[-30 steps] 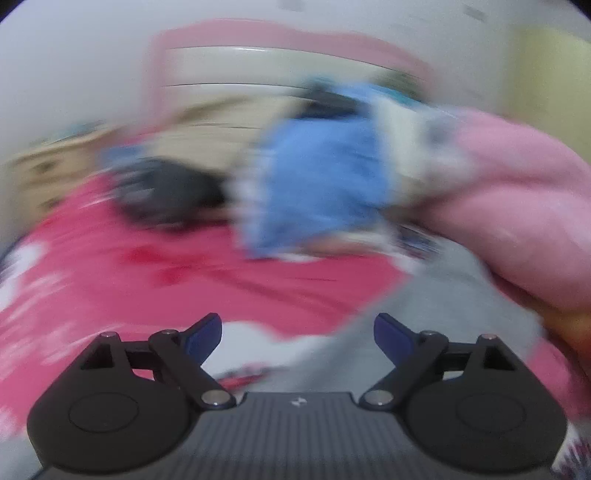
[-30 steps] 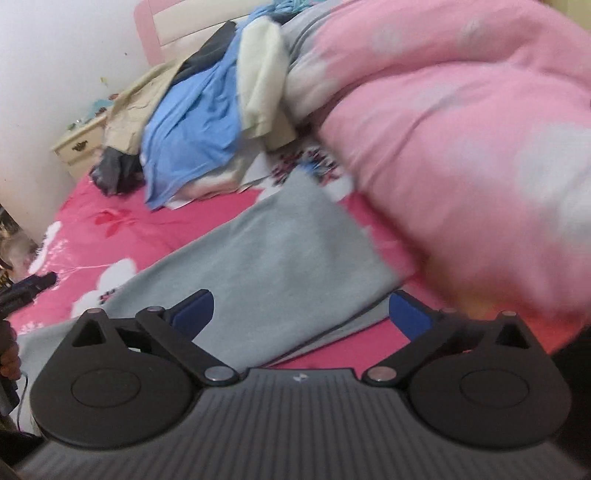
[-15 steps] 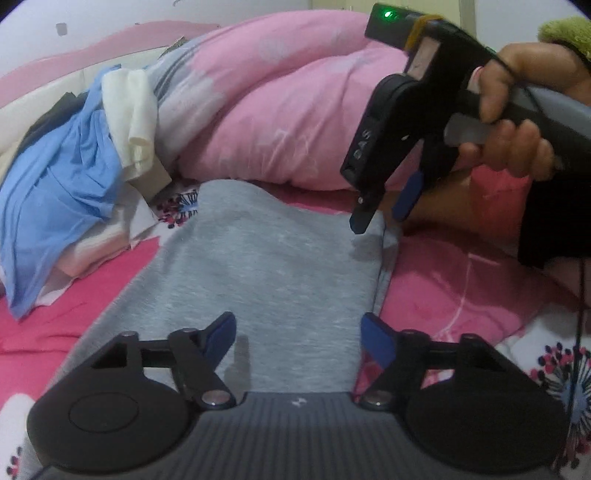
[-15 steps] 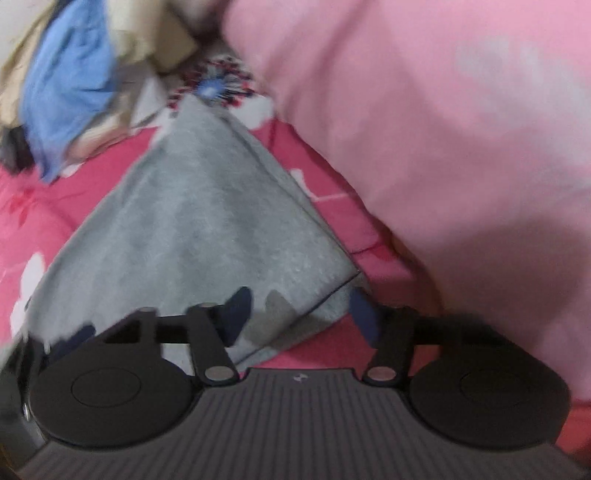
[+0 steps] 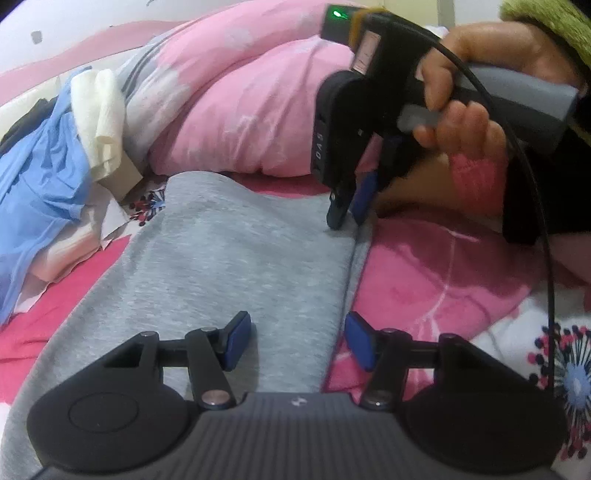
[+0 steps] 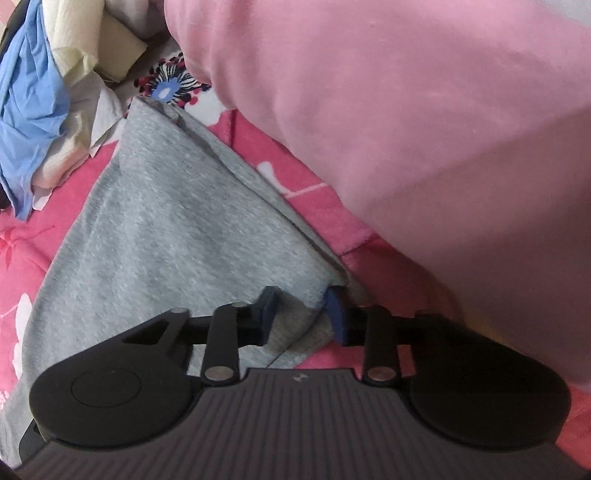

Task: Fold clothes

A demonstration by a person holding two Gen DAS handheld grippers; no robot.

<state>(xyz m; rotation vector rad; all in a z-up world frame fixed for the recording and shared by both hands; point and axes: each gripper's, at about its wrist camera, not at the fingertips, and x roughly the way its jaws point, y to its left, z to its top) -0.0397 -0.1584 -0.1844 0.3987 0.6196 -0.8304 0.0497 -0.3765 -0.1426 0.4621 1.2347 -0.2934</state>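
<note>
A bed covered by a pink floral bedsheet carries the work. A bulky pink duvet lies along the far side, beside a heap of clothes: a blue garment and a cream garment. A pale wall shows beyond the pink headboard.

The grey garment lies flat on the sheet, its far edge against the duvet. The left gripper hovers over its near right edge, jaws released. The right gripper, held by a hand, is at the garment's far right corner; its blue pads are close together with grey cloth bunched between them, though a firm grasp cannot be confirmed.
</note>
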